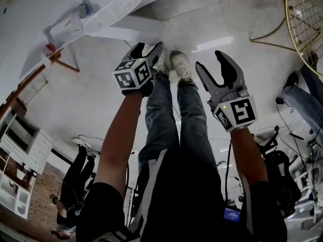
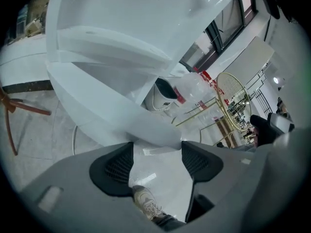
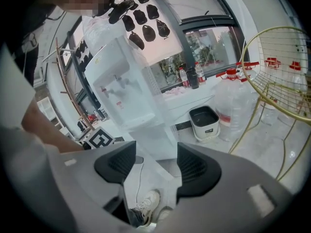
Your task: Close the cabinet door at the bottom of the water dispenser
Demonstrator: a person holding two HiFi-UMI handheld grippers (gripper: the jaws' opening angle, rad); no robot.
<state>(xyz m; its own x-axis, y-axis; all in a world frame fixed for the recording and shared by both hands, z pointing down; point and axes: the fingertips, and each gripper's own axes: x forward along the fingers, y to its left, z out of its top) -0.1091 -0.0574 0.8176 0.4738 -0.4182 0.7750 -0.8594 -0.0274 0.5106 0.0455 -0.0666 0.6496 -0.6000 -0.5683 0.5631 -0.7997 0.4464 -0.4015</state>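
White dispenser [image 3: 124, 96] at the far left, on the pale floor [image 1: 217, 24], just past the shoes [image 1: 179, 64]. White door [image 2: 112, 115] at its bottom not yet shut: swung out and slanting toward the left tool [image 2: 156, 152]. Free edge of that door just past the tool's tips in the left gripper view, maybe touching, hard to tell. Left tool spread wide, nothing pinched, only floor and a shoe in the gap. Right tool [image 3: 156, 154] spread too and empty, held further right, well apart from the door, aimed at the low part of the dispenser.

Looks like the reach step: bringing the left tool up to the door before the push. Closing itself not begun, going by the open door.

Next, most likely: lay the left tool against the outer face of the door and push it round toward the dispenser until flush. No need to pinch. Better to push near the free edge, far from the hinge, and slowly, to avoid rocking or sliding the dispenser. Best to keep the right tool out of the door's way.
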